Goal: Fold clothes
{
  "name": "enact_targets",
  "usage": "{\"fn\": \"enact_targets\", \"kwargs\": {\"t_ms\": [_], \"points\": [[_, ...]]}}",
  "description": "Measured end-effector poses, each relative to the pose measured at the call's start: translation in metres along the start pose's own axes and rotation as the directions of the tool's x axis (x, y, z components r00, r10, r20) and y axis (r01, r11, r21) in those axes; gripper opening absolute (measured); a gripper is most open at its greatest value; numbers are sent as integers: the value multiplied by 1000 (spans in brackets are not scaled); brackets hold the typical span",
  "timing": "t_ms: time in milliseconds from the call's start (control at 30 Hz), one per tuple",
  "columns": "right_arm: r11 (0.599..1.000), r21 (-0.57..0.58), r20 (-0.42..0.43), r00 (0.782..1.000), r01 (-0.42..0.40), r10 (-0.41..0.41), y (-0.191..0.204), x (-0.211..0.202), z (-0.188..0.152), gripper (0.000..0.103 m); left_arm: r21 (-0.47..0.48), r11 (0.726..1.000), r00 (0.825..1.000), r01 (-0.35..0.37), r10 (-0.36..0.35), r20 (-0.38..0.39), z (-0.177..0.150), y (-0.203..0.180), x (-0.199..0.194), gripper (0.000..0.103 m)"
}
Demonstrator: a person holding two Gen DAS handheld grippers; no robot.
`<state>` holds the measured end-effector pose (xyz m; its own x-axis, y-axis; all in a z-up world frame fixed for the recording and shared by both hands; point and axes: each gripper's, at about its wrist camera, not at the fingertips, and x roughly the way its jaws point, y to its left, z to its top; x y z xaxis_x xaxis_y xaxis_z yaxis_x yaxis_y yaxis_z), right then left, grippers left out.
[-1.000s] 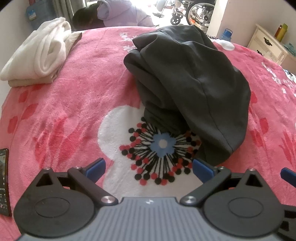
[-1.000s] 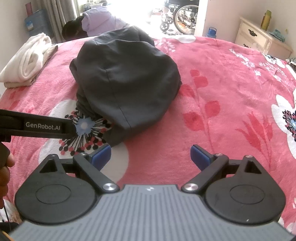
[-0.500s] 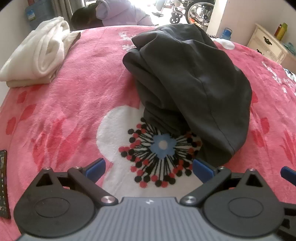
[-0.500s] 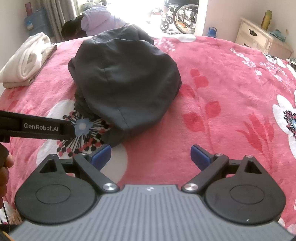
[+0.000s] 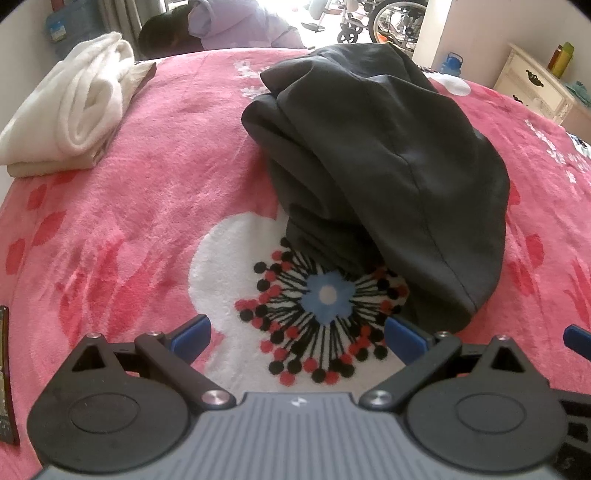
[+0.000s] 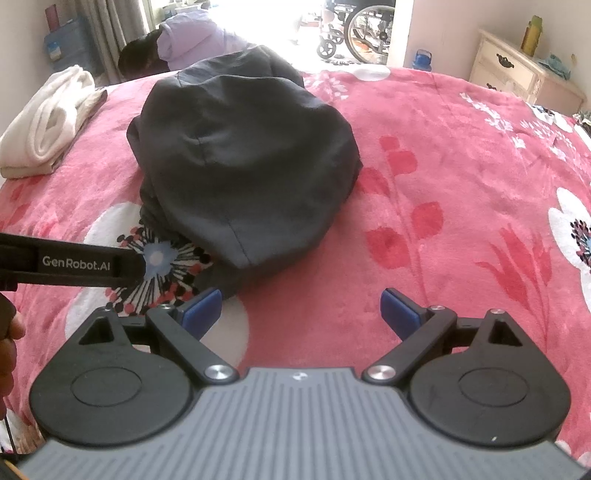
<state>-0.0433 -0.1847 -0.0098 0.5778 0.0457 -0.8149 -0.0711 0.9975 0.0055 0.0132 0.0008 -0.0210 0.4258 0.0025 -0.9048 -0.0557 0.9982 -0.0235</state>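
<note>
A dark grey garment (image 5: 388, 177) lies bunched in a loose heap on the pink flowered blanket (image 5: 129, 229); the right wrist view shows the same garment (image 6: 243, 173) from its other side. My left gripper (image 5: 297, 334) stands open just short of the heap's near edge, with nothing between its blue pads. My right gripper (image 6: 301, 308) is open too, its left pad close to the garment's near hem, nothing held. The left gripper's black finger (image 6: 74, 264) crosses the left of the right wrist view.
A folded white cloth (image 5: 70, 118) lies at the blanket's far left. A dark flat object (image 5: 5, 376) lies at the left edge. A person in a lilac coat (image 5: 236, 26) bends beyond the bed. A cream dresser (image 6: 517, 74) stands at the right, a wheelchair (image 6: 354, 33) behind.
Both grippers have drifted slightly closer to the grey garment. Both stay open and empty; the garment has not moved.
</note>
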Motion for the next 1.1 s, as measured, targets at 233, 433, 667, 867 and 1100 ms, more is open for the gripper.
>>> {"fn": "enact_targets", "kwargs": {"t_ms": [233, 433, 667, 867, 1100], "points": [[1000, 2, 13, 1000, -2, 2, -1, 0, 4, 93, -4, 1000, 1000, -1, 1, 1, 2, 2, 1, 101], [997, 71, -19, 1000, 7, -6, -6, 4, 7, 93, -2, 1000, 1000, -24, 24, 12, 5, 4, -5, 101], [996, 89, -20, 1000, 23, -21, -12, 7, 11, 93, -30, 1000, 1000, 7, -6, 11, 10, 4, -7, 101], [999, 51, 18, 1000, 10, -10, -12, 1, 3, 93, -32, 999, 1000, -5, 6, 23, 6, 8, 1, 101], [999, 44, 22, 1000, -7, 6, -12, 2, 4, 93, -39, 999, 1000, -16, 17, 15, 10, 11, 6, 101]]}}
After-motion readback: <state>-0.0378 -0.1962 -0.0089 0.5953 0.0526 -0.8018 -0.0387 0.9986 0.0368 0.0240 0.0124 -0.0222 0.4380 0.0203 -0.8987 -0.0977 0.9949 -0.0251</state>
